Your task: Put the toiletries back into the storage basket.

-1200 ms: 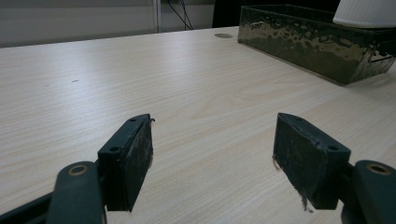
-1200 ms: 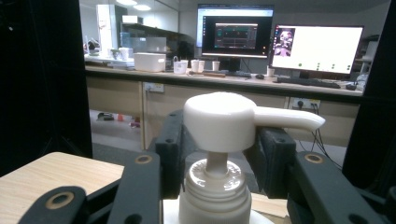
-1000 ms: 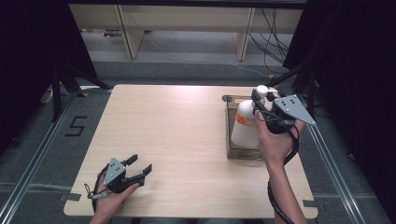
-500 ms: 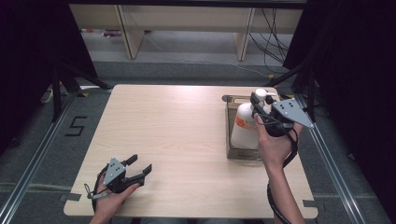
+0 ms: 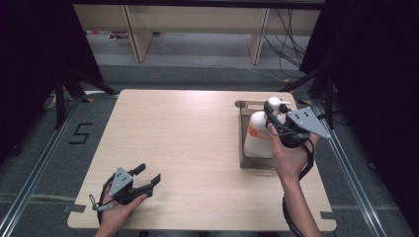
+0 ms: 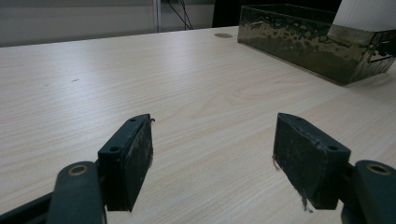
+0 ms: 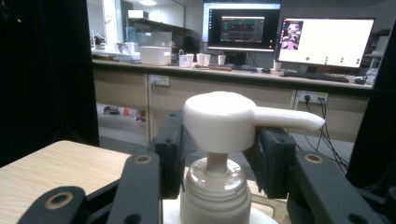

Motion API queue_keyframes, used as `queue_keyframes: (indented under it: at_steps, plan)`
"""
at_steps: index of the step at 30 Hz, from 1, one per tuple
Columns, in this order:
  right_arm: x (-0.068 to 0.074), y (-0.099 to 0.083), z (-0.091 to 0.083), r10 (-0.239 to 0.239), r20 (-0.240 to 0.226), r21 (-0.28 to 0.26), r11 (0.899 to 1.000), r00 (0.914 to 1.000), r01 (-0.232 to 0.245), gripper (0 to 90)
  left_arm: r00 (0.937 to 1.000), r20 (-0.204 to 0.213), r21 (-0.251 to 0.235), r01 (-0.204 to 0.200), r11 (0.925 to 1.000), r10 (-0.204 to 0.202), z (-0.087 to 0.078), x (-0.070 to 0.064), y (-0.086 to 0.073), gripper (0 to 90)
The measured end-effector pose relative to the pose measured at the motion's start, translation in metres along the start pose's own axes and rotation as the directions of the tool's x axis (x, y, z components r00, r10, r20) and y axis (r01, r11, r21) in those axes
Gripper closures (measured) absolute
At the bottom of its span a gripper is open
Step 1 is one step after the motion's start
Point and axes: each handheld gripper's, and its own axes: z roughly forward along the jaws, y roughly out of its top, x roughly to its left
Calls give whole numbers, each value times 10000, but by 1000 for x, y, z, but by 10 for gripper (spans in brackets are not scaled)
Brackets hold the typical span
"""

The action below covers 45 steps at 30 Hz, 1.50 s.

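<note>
Two lit monitors (image 7: 289,32) and white cups (image 7: 203,59) line the far counter (image 7: 224,74).

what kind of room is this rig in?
Probably a lab or office workspace set up for recording: computer monitors on a long counter, loose cables on the floor, and a light wooden table fenced by a dark frame.

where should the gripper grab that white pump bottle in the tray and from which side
Probably the pump head of the pump bottle, from the person's side. It stands upright in the tray whose walls hide its base, and the body looks wide; the right gripper already has its jaws on both sides of the head, nozzle pointing sideways.
</note>
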Motion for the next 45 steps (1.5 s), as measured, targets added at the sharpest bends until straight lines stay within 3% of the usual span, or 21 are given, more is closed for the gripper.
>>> queue_keyframes:
  at_steps: [21, 25, 26, 29, 32, 34, 39, 40, 42, 45]
  plan:
    - [0, -13, -3, 137, 10, 231, 9996, 9999, -138, 601, 10000, -11, 0, 38, 10000, -38, 0, 0, 0, 282]
    - [-2, -17, -3, -40, 36, 321, 9995, 10000, 39, 601, 10000, -9, 14, 15, 10000, -15, 0, 0, 0, 282]
    - [0, -19, -3, 197, 4, 389, 9991, 9998, -197, 601, 10000, -9, 12, 13, 10000, -13, 0, 0, 0, 282]
    - [-1, -20, -3, 220, 25, 446, 9988, 9998, -221, 601, 10000, -12, 15, 20, 10000, -20, 0, 0, 0, 282]
    - [-3, -21, -4, -12, 33, 413, 9991, 10000, 11, 601, 10000, -13, 28, 1, 10000, -1, 0, 0, 0, 282]
    - [-1, -23, -4, 228, 37, 456, 9987, 9997, -230, 601, 10000, -12, 28, -2, 10000, 2, 0, 0, 0, 282]
    - [-3, -24, -3, 3, 80, 436, 9990, 10000, -6, 601, 10000, -19, 24, 3, 10000, -3, 0, 0, 0, 282]
    - [-2, -26, -3, 173, 54, 524, 9985, 9998, -175, 601, 10000, -17, 30, -16, 10000, 16, 0, 0, 0, 282]
    - [-3, -26, -4, 2, 63, 526, 9986, 10000, -6, 601, 10000, -17, 39, -18, 10000, 18, 0, 0, 0, 282]
    - [-2, -28, -3, 115, -14, 603, 9981, 9999, -114, 601, 10000, -23, 49, -19, 10000, 19, 0, 0, 0, 283]
